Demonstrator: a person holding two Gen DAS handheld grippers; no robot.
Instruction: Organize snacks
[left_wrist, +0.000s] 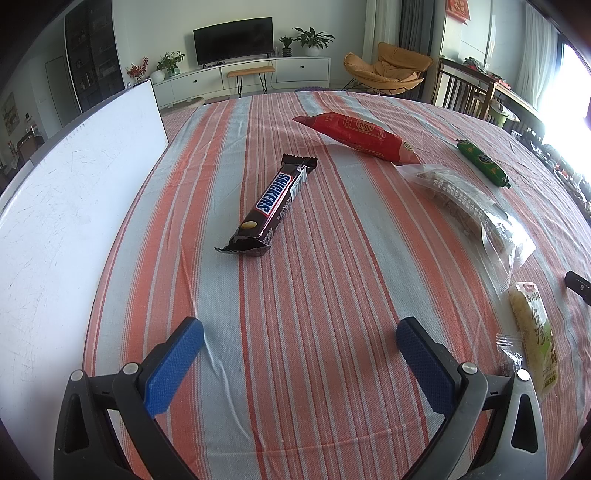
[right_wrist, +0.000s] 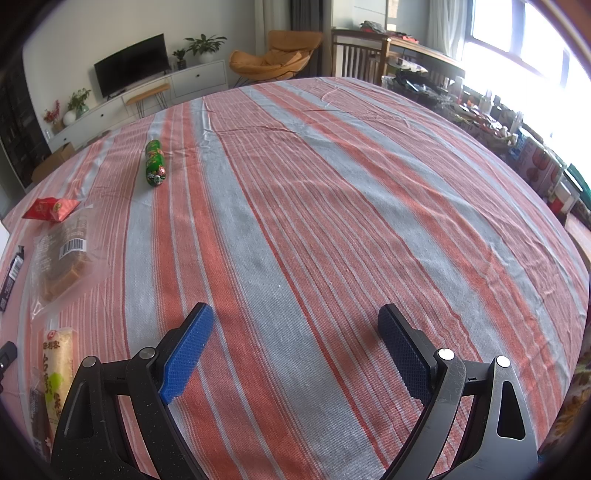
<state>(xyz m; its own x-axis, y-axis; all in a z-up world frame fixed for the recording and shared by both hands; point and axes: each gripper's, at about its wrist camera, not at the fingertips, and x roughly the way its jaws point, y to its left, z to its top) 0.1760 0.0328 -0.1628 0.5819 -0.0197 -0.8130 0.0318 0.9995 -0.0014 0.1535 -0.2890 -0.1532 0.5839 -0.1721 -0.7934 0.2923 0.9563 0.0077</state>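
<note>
Snickers bar (left_wrist: 271, 206) at 12 o'clock of left gripper (left_wrist: 299, 349), long axis 1-to-7; jaws wide, empty. Right gripper (right_wrist: 295, 345) wide, farther.

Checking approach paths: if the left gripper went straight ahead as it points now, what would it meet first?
Probably the Snickers bar: it lies ahead of the open left gripper, slightly left of centre, with only striped tablecloth between. Depth is uncertain.

"SNICKERS" runs along the dark chocolate bar (left_wrist: 273, 206); the pale green snack packet (left_wrist: 535, 338) carries the Chinese characters "台湾".
</note>
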